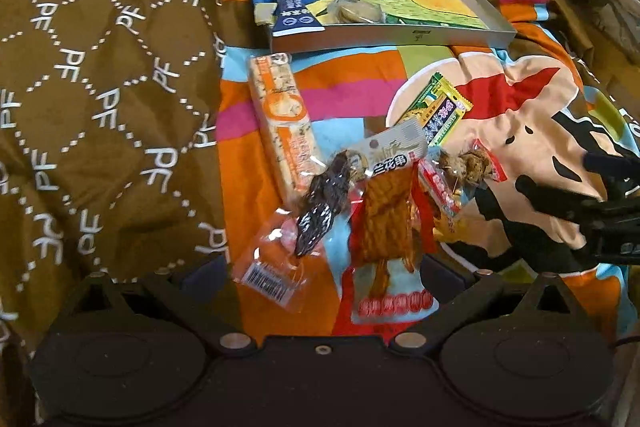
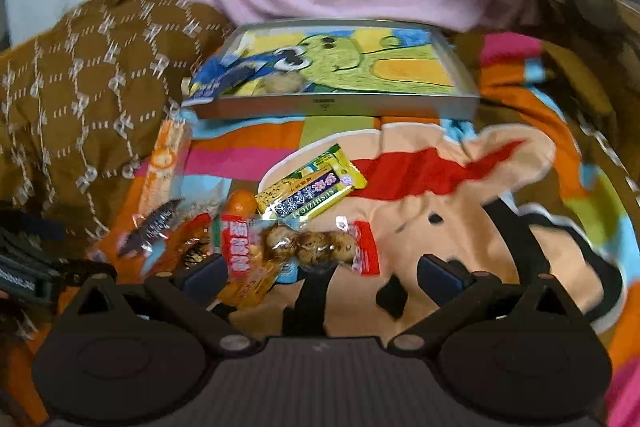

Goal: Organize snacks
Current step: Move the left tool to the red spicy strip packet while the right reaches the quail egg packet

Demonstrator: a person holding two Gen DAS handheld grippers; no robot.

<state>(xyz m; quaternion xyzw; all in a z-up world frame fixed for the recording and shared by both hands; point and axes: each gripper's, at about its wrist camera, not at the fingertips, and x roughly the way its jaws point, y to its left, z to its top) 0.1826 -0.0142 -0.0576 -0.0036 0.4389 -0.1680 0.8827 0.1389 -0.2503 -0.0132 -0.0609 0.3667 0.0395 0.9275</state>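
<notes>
Left wrist view. Left gripper (image 1: pixel 324 267) low over a heap of snack packets on a bright cartoon blanket (image 1: pixel 520 99); jaws spread, nothing between them but loose packets lying underneath. Within the span: a dark strip packet (image 1: pixel 316 211) and an orange tofu-skin packet (image 1: pixel 386 223), overlapping at their top ends. Long cracker pack (image 1: pixel 282 123) lies to the left, its lower end touching the dark strip packet. Yellow-green bar (image 1: pixel 434 111) further up. Shallow grey tray (image 1: pixel 460 37) with a cartoon lining sits beyond the heap; a blue packet (image 1: pixel 294 9) and a round biscuit (image 1: pixel 352 11) already in it. Brown patterned quilt (image 1: pixel 100 87) left. Right gripper (image 1: pixel 568 195) enters at right edge, blurred.

Right wrist view. Right gripper (image 2: pixel 320 273) spread wide, empty. Quail-egg packet (image 2: pixel 316 247) lies just ahead of the jaws, beside a red sausage packet (image 2: pixel 236 251). Tray well apart, up the blanket.

Risks, as I judge them: packets overlap, so closing may catch two at once or only a slippery film edge. Soft bedding gives under pressure, so a pinch may snag fabric. The blue packet hangs over the tray's near corner and could be knocked out when something is set down.
</notes>
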